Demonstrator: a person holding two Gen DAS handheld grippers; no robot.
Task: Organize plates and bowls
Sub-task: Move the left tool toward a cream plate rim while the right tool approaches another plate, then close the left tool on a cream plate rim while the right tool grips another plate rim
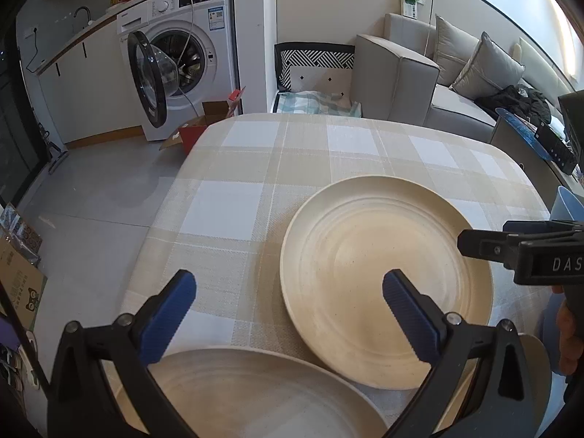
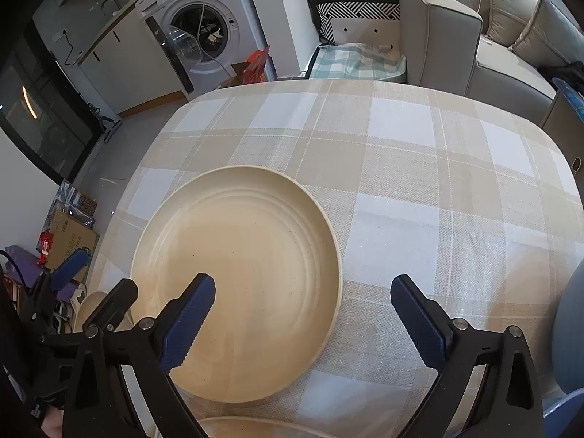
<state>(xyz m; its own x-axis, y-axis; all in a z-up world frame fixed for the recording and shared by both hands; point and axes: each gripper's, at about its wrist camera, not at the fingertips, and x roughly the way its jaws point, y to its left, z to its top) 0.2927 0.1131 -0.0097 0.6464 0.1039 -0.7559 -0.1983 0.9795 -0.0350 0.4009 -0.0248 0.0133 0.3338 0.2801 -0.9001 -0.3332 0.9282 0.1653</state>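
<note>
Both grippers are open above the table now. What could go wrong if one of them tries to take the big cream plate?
1. The cream plate lies flat on the checked tablecloth, so a pad could slide off its low rim or drag the cloth.
2. A second plate lies close by at the near edge; a push could knock them together.
3. The left hand-held gripper and right hand-held gripper are close and could collide.

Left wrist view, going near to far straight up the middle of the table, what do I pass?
Nearest cream plate → second cream plate → bare checked tablecloth → folded teal checked blanket beyond the table edge → black-and-white patterned cushion.
</note>
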